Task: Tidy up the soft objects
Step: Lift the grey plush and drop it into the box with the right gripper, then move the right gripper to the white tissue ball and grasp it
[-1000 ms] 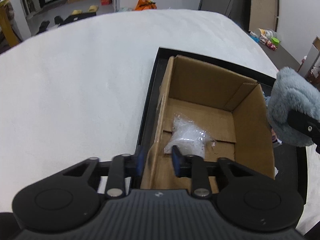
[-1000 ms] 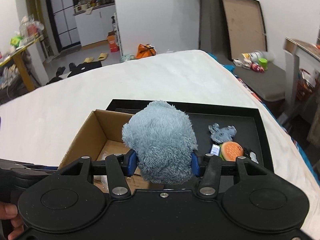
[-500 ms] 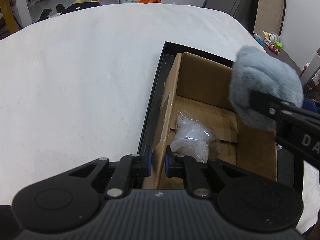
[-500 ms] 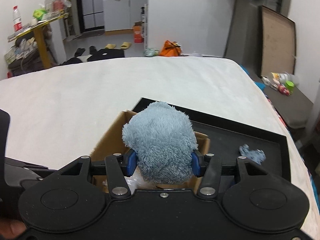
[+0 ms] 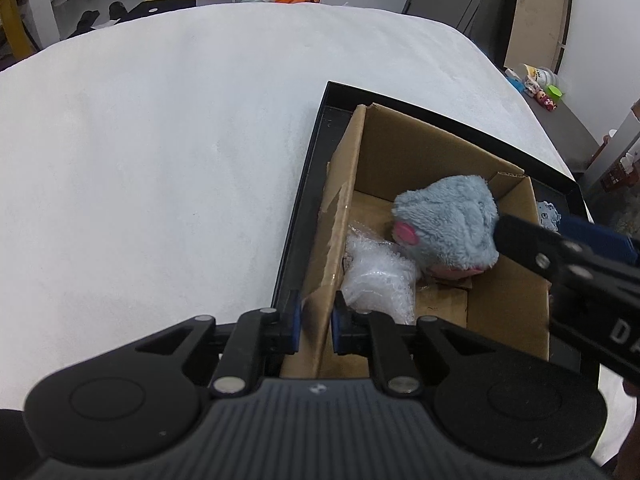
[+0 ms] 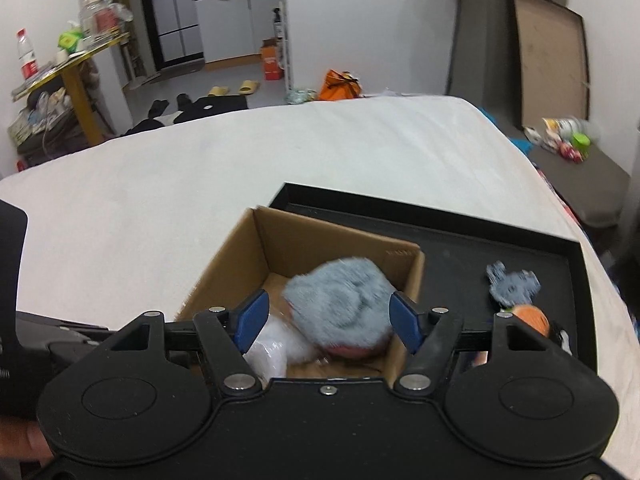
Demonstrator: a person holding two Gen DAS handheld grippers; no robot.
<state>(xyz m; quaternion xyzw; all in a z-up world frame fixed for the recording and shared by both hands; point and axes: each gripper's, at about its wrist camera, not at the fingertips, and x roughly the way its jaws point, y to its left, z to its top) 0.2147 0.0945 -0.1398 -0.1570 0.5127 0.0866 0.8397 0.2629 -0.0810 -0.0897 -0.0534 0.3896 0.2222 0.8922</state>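
The grey plush toy point(image 6: 340, 300) sits inside the cardboard box point(image 5: 400, 152), leaning against a clear plastic bag point(image 5: 376, 280) on the box floor. My right gripper point(image 6: 328, 316) hangs over it, jaws spread wide, pads clear of the fur. My left gripper point(image 5: 314, 322) pinches the box's near-left wall. The box stands in a black tray point(image 6: 520, 248) on the white bed point(image 5: 160, 160), a small grey toy point(image 6: 512, 284) and an orange one point(image 6: 530, 318) beside it
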